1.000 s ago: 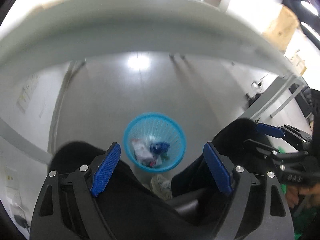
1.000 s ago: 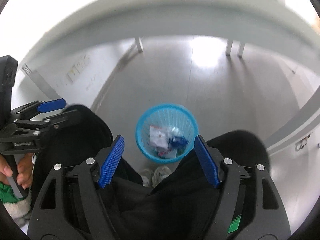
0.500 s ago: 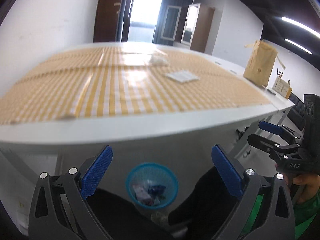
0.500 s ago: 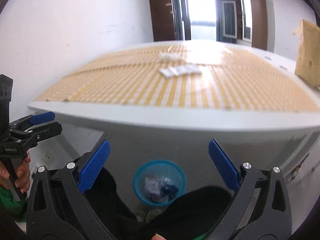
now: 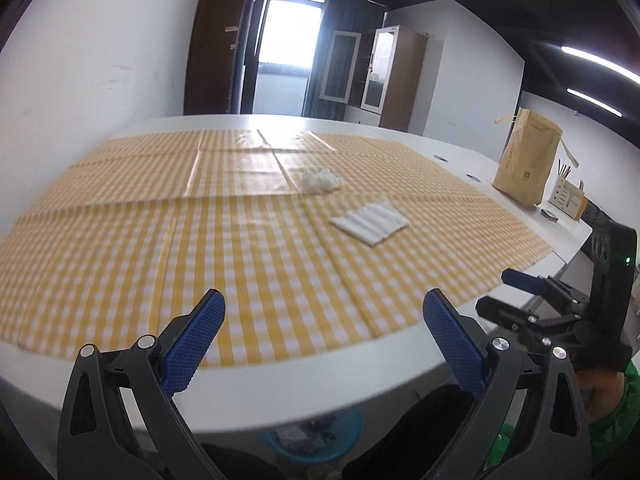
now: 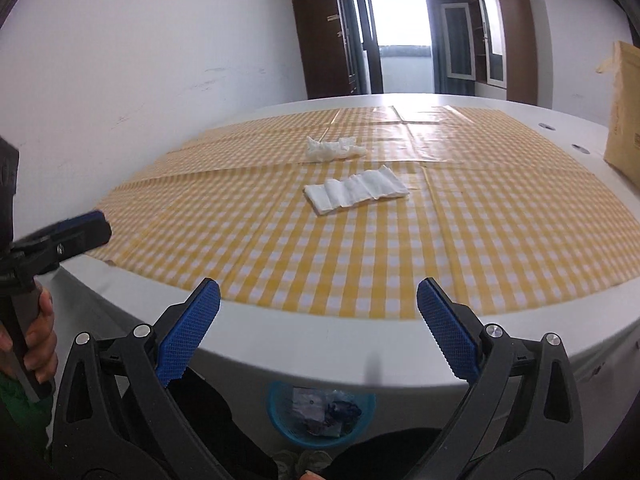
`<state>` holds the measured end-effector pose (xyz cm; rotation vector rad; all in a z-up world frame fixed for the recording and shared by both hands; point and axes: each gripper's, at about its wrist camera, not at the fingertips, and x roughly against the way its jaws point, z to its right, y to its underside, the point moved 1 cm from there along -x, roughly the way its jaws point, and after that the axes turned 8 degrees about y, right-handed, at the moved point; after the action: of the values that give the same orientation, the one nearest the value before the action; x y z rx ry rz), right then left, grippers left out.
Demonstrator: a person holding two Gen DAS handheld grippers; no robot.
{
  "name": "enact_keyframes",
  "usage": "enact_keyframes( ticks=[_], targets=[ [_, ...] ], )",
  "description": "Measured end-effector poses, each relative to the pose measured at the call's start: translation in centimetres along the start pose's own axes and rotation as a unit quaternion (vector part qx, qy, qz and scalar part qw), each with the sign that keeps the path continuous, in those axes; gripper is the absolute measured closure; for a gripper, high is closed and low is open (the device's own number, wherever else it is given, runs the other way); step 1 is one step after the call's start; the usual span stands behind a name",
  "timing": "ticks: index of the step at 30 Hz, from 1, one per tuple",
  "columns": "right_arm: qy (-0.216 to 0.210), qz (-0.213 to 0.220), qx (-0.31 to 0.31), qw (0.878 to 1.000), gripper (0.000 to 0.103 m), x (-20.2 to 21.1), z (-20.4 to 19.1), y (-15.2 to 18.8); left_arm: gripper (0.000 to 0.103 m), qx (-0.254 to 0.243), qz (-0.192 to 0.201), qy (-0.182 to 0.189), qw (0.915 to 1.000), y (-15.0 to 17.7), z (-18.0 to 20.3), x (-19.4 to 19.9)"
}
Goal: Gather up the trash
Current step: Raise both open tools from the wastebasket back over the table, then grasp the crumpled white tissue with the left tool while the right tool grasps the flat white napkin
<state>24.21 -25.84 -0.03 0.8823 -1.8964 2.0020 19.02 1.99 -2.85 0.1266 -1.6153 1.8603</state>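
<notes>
Both my grippers, left gripper (image 5: 322, 334) and right gripper (image 6: 318, 326): jaws just widened, empty, lifted from blue bin (image 6: 320, 416) to surface (image 6: 320, 344). Remaining: folded tissue (image 6: 356, 190), crumpled tissue (image 6: 332, 149), mid-cloth.

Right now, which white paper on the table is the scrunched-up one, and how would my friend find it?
Find the big white table covered with a yellow checked cloth. Two white papers lie near the cloth's middle, close together but apart. The crumpled tissue is the farther one, towards the bright door; it is lumpy and bunched up, while the folded napkin nearer us lies flat in neat pleats.
</notes>
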Motion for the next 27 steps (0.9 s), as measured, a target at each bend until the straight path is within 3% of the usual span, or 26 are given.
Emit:
enact_keyframes(
  ticks=[3,11,27],
  targets=[
    [0.021,-0.004,-0.003,1.000,0.009,-1.5,1.1,-0.9,0.006,-0.001,-0.002,0.001,1.0000,-1.6,-0.3,-1.6],
    [0.023,-0.023,0.018,0.999,0.009,-5.1,1.8,-3.8,0.006,0.006,-0.032,-0.003,0.9995,-5.5,-1.9,-7.8],
    [-0.022,-0.090,0.006,0.996,0.018,-12.2,3.4,-8.6,0.008,0.049,-0.090,-0.023,0.9945,-11.5,-4.7,-18.7]
  ],
)
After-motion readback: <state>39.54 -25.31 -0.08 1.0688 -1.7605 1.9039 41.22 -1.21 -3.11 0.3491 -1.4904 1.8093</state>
